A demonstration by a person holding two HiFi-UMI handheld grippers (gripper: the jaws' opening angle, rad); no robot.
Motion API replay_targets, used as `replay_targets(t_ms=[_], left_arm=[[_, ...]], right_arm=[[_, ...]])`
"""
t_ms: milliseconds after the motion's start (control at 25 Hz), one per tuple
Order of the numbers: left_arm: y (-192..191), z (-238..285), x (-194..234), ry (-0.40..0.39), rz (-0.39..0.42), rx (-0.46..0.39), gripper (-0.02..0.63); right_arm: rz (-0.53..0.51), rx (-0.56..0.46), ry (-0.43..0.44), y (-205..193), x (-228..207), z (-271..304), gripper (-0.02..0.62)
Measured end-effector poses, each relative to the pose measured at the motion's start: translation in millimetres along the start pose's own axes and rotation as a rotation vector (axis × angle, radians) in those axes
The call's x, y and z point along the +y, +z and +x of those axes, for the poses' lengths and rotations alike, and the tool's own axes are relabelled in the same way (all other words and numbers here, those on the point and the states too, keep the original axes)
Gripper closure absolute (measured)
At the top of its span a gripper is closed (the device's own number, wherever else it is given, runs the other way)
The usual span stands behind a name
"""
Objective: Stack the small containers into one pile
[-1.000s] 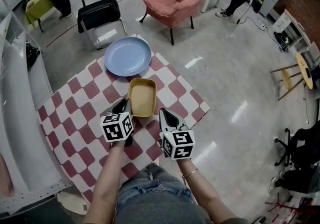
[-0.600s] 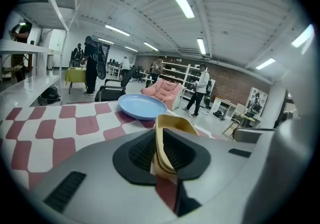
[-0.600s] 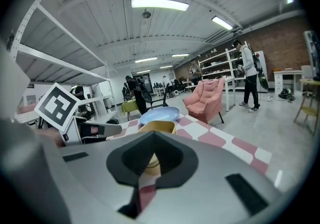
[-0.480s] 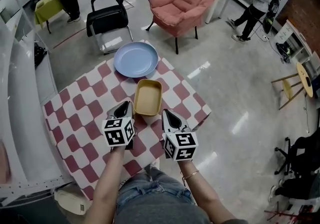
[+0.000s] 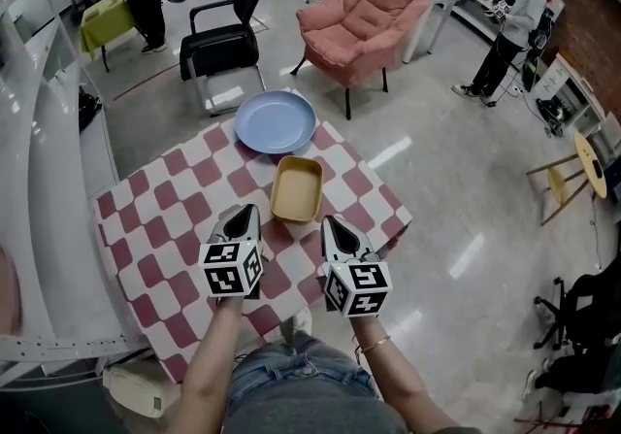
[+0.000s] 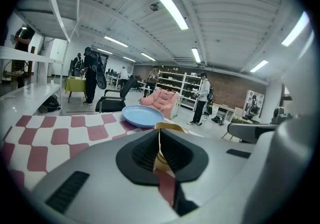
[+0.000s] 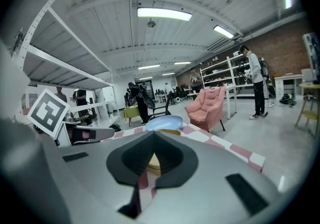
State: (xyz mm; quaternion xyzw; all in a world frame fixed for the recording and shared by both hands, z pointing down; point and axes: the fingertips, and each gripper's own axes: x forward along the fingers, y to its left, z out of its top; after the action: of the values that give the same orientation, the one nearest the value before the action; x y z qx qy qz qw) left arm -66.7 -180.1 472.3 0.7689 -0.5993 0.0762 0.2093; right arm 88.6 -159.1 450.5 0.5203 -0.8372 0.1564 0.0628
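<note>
One yellow rectangular container (image 5: 297,189) sits on the checkered table (image 5: 165,228), just in front of a blue plate (image 5: 277,121). My left gripper (image 5: 240,218) hovers to the container's near left, shut and empty. Also shut and empty, my right gripper (image 5: 337,226) hangs to the container's near right. In the left gripper view the container (image 6: 170,127) peeks over the closed left gripper (image 6: 161,140), with the plate (image 6: 142,116) behind. In the right gripper view the container (image 7: 152,163) shows through the right gripper (image 7: 152,140). No other small container is in view.
The table's right edge (image 5: 393,218) lies close to my right gripper. A black office chair (image 5: 225,44) and a pink armchair (image 5: 359,24) stand beyond the table. A white shelf unit (image 5: 39,228) runs along the left. People stand in the background.
Both grippers have drawn back a little from the yellow container toward the person, and the head view has tilted so the table sits lower in frame. Jaws stay shut.
</note>
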Motion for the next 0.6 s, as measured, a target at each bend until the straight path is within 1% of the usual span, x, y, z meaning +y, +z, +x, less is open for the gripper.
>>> replay_targets(t_ms=[360, 600], left_arm=[[10, -35, -4, -0.019, 0.054, -0.059, 0.589], [16, -54, -8, -0.033, 0.101, -0.096, 0.589]], right_arm=[[0.01, -0.078, -0.012, 17, 15, -24, 0.586], [0.035, -0.108, -0.013, 19, 24, -37, 0.586]])
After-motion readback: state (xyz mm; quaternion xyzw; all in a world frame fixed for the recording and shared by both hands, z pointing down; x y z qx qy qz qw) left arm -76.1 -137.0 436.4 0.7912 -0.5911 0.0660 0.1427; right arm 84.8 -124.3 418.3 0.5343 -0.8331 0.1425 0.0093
